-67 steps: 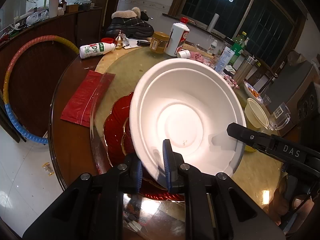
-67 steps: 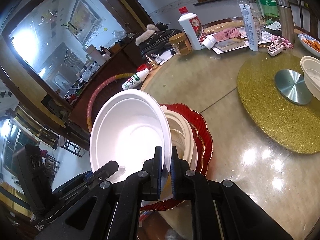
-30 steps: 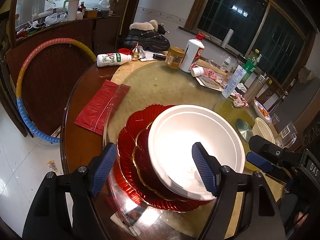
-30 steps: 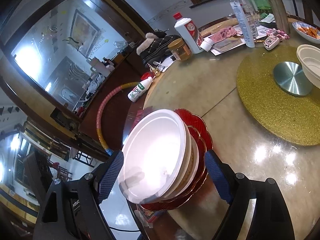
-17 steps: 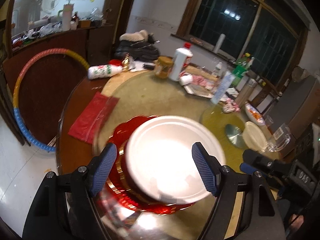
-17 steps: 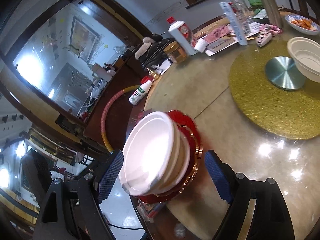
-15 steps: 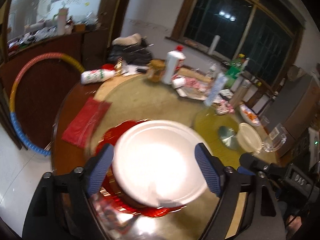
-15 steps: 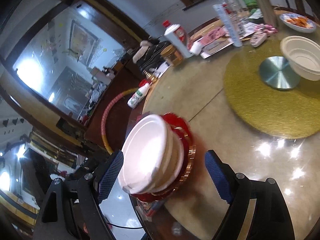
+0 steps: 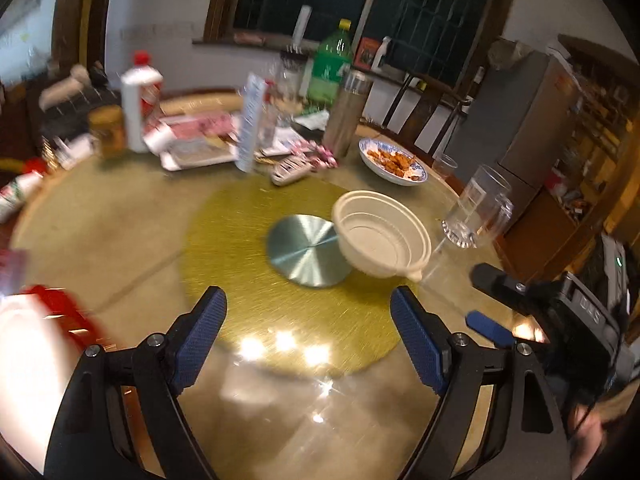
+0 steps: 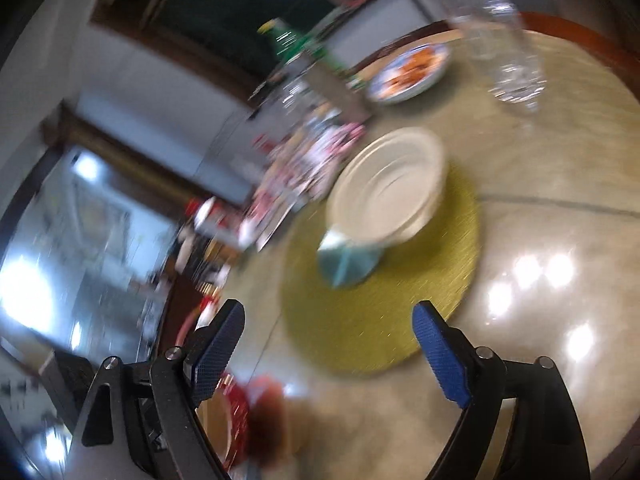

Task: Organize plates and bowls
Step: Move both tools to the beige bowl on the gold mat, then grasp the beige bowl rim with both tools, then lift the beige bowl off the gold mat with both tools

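Hanging over the table, both tools empty. Left tool spread wide, nothing between its blue pads. Right tool also wide, jaws opening, nothing between them; the right view is badly smeared.

Nearest, at the left view's lower left edge: a blurred white bowl over red plates, cut off by the frame. In the right view the same red shows low, beside the left finger.

Beyond the fingers, a round gold mat lies on the glossy top, ceiling lights reflected near its front edge. At its middle, a flat silver disc. A cream bowl sits tilted, its base partly on the disc's right edge, mouth toward the camera; in the right view it overlaps the disc too.

Right of the mat: the right tool's body seen from the left view, then a clear glass mug.

Farther: a blue-rimmed dish of orange food, a steel flask, a green bottle, a white red-capped bottle, a jar, papers and packets.
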`<action>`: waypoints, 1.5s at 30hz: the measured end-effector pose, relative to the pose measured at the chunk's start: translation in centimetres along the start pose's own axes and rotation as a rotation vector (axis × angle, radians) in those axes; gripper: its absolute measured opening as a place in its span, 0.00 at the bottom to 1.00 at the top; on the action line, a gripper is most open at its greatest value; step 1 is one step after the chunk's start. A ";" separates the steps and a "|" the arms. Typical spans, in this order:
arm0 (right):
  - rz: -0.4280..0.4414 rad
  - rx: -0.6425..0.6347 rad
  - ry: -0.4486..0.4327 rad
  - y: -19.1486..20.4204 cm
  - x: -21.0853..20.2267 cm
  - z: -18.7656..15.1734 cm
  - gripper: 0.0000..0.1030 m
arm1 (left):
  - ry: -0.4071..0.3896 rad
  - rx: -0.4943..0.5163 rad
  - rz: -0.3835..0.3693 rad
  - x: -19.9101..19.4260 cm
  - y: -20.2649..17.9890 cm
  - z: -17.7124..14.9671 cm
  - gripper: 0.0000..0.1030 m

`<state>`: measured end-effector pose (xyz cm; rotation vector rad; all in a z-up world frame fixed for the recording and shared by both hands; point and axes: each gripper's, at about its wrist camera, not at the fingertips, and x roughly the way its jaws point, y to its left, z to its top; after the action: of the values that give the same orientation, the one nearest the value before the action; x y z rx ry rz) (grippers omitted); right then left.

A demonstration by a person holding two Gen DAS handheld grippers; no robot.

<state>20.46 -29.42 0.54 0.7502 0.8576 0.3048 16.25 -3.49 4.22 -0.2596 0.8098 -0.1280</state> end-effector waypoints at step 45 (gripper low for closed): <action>-0.171 -0.210 -0.017 1.4 5.1 -3.0 0.09 | 0.013 0.035 0.141 7.4 -1.4 -2.2 0.15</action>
<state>21.42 -24.34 -2.64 0.4805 0.8527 0.2316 19.67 -6.82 -1.97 -0.1687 0.8350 -0.0117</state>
